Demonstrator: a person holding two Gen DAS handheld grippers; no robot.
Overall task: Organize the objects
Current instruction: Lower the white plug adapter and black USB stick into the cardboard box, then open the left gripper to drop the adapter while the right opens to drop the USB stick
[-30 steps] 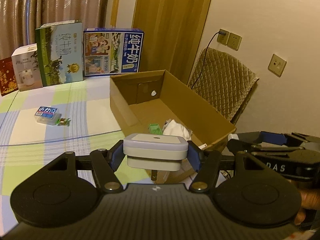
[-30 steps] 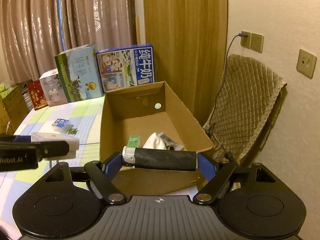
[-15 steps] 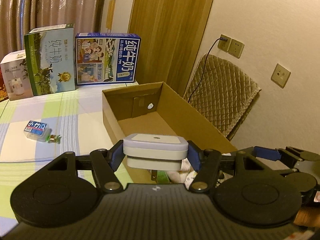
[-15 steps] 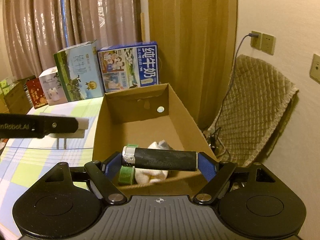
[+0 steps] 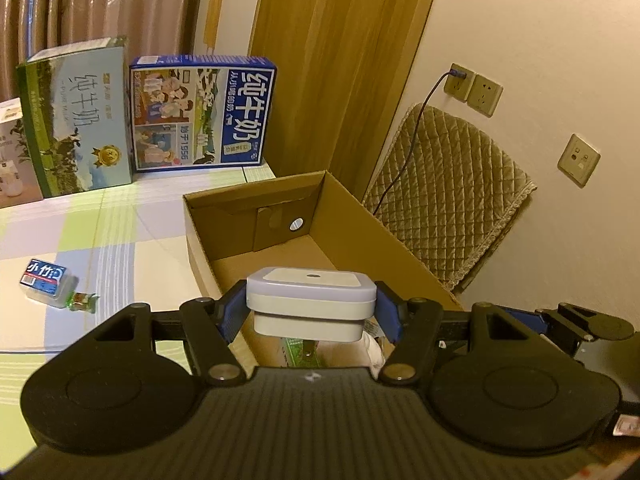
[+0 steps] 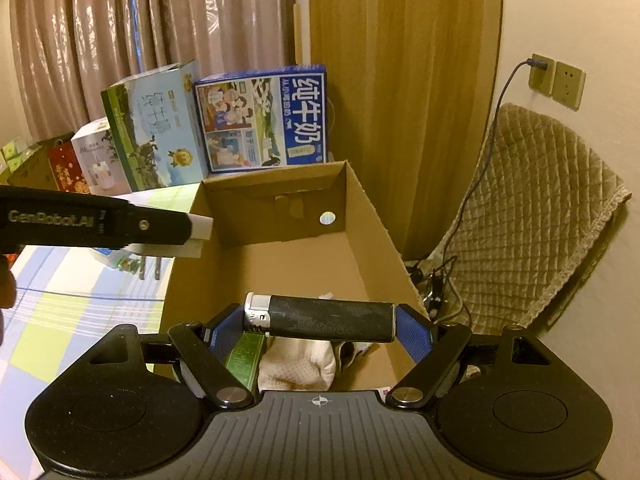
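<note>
Now the left gripper (image 5: 311, 312) pinches a white plug-in night light (image 5: 311, 304) above the cardboard box (image 5: 360, 216), while the right gripper (image 6: 320, 326) pinches a black lighter (image 6: 320, 316) over its 6 o'clock end. Released together, the 2 grippers could collide.

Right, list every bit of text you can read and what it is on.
"纯牛奶" and "1956": blue milk carton box.
"纯牛奶": green milk carton box.
"小竹": small blue-labelled clear pack.
"GenRobot.AI": left gripper, seen side-on.
Remaining small print: too blurred to read.
</note>
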